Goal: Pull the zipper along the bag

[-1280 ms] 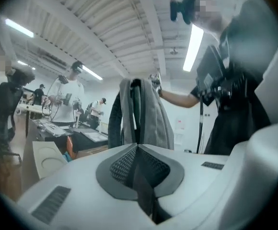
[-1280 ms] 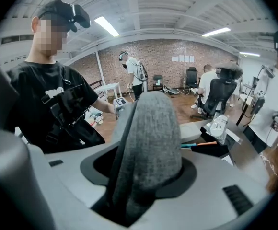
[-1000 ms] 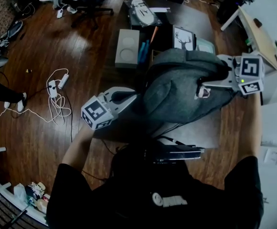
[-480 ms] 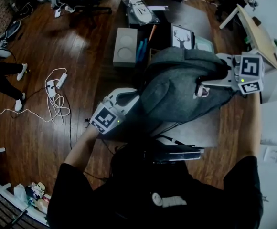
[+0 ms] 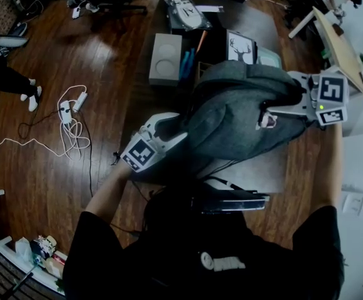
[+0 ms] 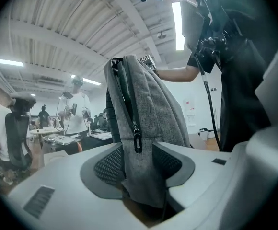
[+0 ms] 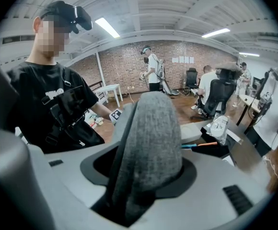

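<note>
- Far to your left, white cables (image 5: 72, 122) are lying in loops on the wooden floor (image 5: 106, 74).
- Your left gripper (image 5: 180, 127) is reaching in at the near-left end of the grey bag (image 5: 238, 114). Its jaws are opening, and the bag's fabric is sitting between the pads without being squeezed.
- In the left gripper view, the black oblong zipper pull (image 6: 137, 141) is hanging just above those jaws. The zipper track (image 6: 126, 92) is running up the bag's edge above it.
- The grey bag is lying on the dark tabletop (image 5: 263, 167) between your two grippers, and it is bulging upward.
- Behind the bag, a flat grey box (image 5: 166, 59) and a framed deer picture (image 5: 240, 47) are resting on the tabletop.
- Your right gripper (image 5: 264, 117) is pinching a thick fold of the bag at its right side. In the right gripper view, the grey fabric is filling the whole gap between the jaws.
</note>
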The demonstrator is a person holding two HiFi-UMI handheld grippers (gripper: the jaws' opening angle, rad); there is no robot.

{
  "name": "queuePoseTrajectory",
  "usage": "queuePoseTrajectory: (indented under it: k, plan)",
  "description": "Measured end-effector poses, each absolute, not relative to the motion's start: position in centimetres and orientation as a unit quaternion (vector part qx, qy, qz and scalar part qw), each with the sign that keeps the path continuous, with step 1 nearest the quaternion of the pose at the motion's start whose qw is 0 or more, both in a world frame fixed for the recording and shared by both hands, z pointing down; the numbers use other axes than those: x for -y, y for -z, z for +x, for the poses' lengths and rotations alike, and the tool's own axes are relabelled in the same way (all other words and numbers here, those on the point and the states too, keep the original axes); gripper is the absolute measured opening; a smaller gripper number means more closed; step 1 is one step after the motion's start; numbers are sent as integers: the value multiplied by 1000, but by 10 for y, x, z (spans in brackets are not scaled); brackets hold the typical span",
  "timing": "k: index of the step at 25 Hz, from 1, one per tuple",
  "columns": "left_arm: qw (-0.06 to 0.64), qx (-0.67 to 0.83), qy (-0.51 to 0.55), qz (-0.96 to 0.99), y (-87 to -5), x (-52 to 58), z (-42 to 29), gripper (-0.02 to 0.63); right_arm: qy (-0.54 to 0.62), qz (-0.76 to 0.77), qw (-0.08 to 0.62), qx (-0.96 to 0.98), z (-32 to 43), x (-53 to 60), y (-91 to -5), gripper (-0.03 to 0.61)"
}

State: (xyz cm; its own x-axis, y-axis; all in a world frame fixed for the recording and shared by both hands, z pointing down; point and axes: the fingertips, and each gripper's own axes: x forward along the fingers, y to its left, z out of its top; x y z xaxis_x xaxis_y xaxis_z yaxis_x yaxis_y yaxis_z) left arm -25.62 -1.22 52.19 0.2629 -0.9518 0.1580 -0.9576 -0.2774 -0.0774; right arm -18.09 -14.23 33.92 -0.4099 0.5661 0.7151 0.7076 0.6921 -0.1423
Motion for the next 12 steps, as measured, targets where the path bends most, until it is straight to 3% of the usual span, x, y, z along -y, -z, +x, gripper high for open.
queuePoseTrajectory:
  k: [7, 8, 9, 12]
  plan:
    - [27, 557, -99, 824, -518, 15, -247, 138, 84, -383, 389, 834, -181, 142, -340, 229]
    - [31, 554, -97, 826, -516, 13, -248, 117, 83, -383, 389, 834, -181, 142, -339, 229]
    - [36, 553, -92, 828, -514, 12, -249, 50, 82, -383, 390, 833, -180, 141, -339, 229]
    - [50, 554, -81, 827, -511, 11, -249, 49, 83, -383, 391, 833, -179, 141, -339, 229]
